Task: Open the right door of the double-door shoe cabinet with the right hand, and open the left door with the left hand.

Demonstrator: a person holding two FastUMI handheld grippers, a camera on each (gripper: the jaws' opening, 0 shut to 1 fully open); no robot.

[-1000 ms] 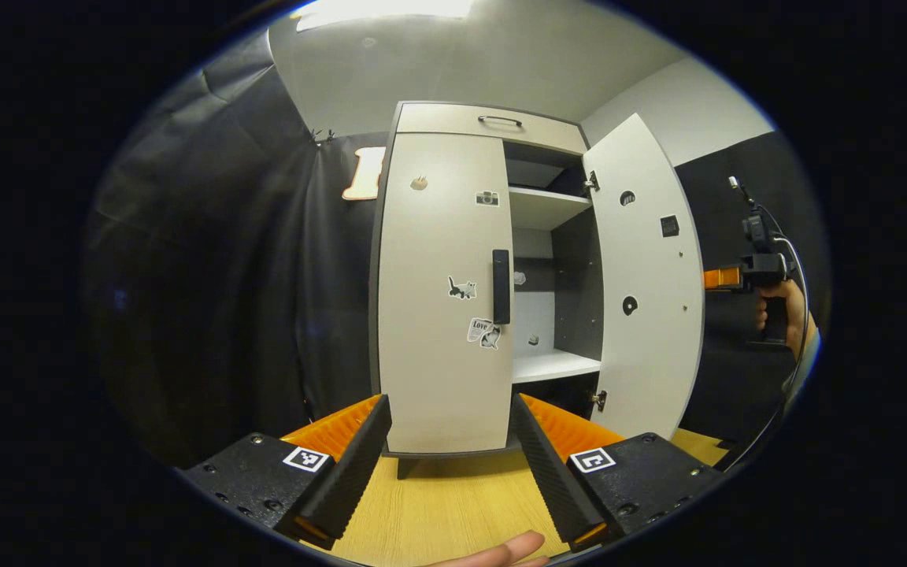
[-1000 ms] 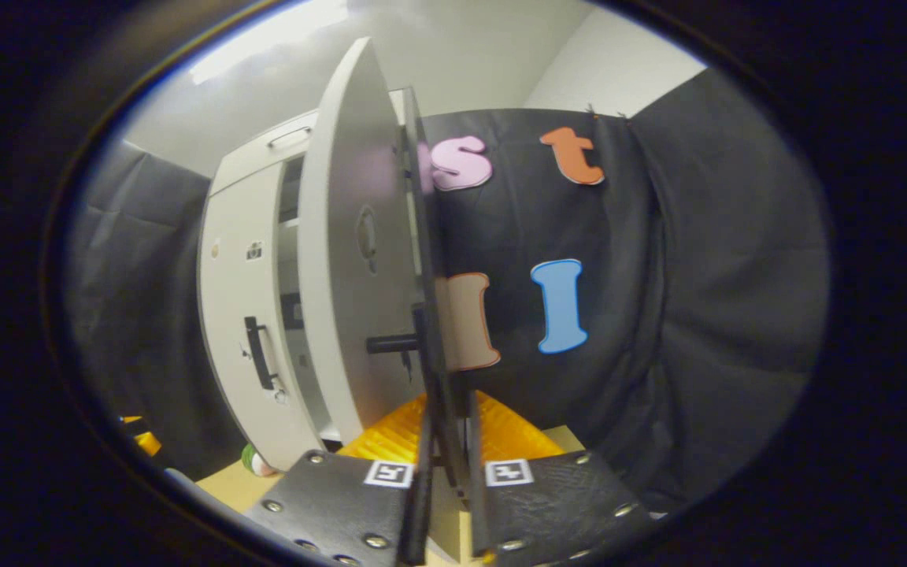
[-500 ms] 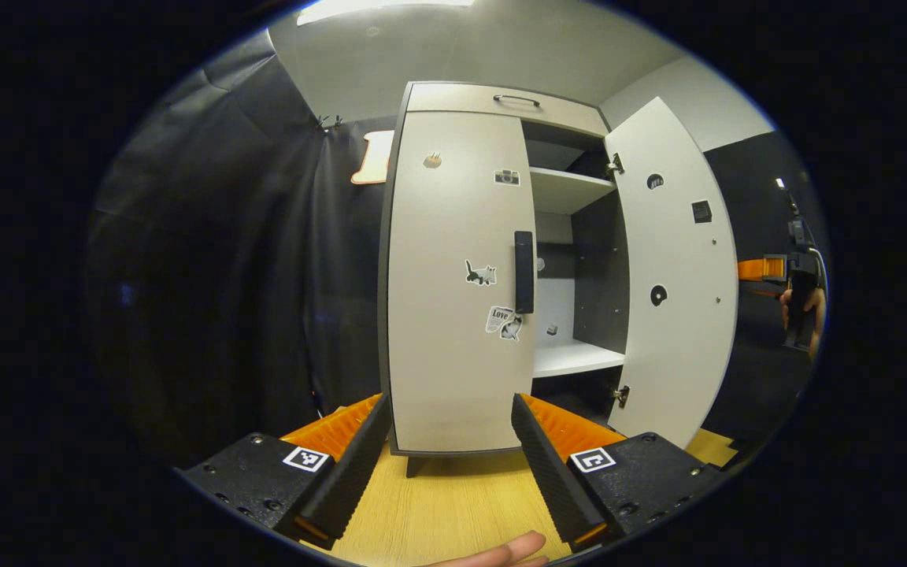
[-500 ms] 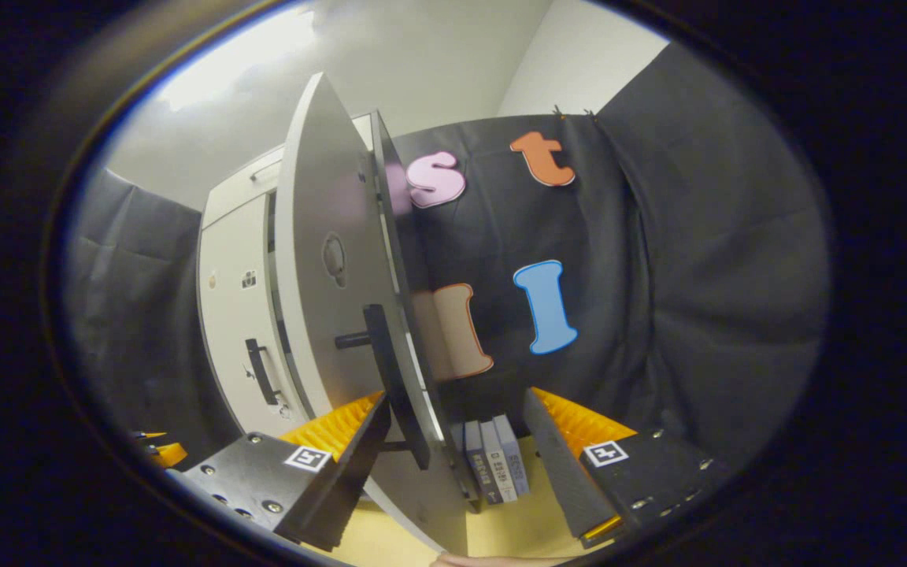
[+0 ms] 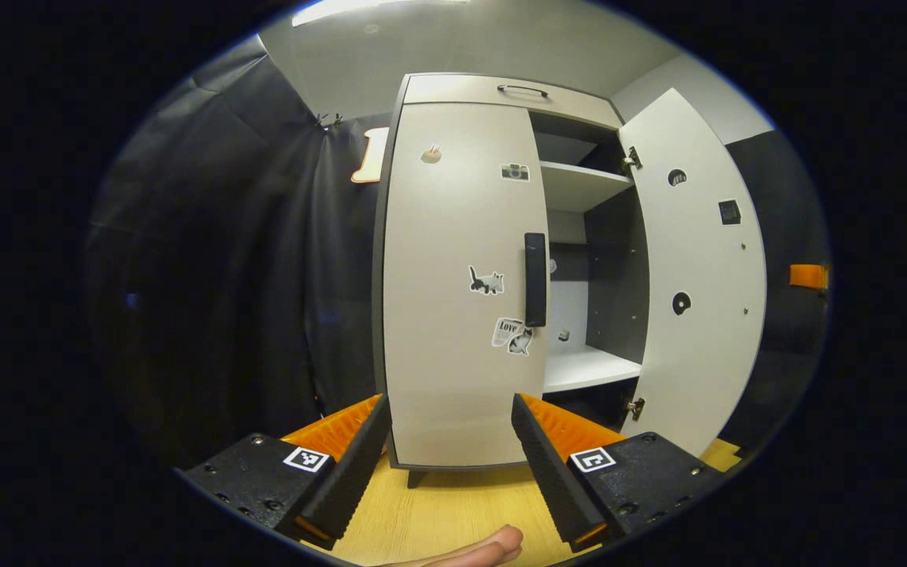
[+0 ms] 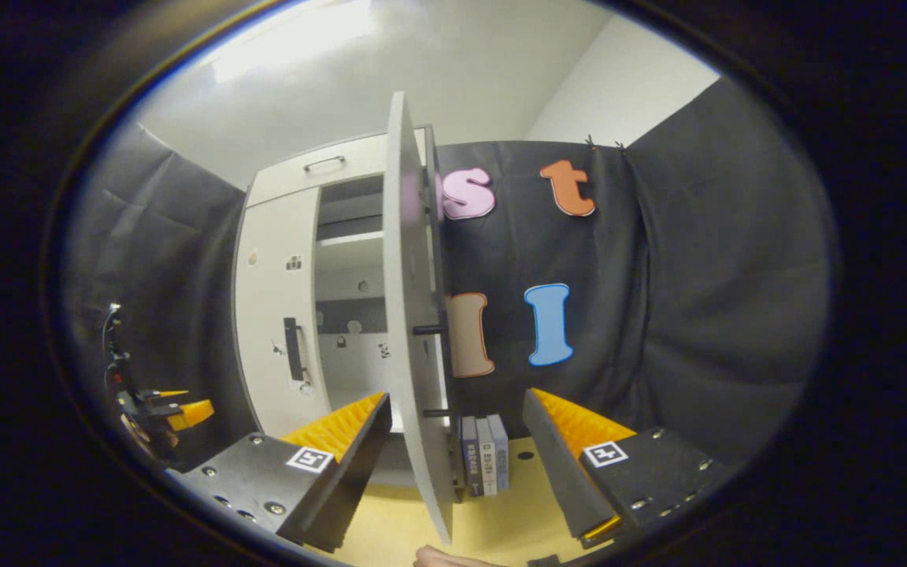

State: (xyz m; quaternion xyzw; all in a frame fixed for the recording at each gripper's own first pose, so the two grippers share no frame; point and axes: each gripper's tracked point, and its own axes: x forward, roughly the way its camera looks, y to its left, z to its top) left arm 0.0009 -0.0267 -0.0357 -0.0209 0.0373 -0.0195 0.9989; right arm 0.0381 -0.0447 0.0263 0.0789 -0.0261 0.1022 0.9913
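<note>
Released by the right gripper (image 6: 453,465), fingers now spread empty, the right door (image 5: 697,276) stood open while the left gripper (image 5: 449,465), fingers apart, faced the left door (image 5: 461,283) handle (image 5: 534,279).

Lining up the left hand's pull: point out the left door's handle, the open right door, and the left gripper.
left door handle (image 5: 534,279), left gripper view, mid-bar.
right door (image 5: 697,260), left gripper view, inner face.
left gripper (image 5: 449,441), left gripper view, between fingertips.

Right door (image 6: 410,315) ajar, seemingly between jaws.
</note>
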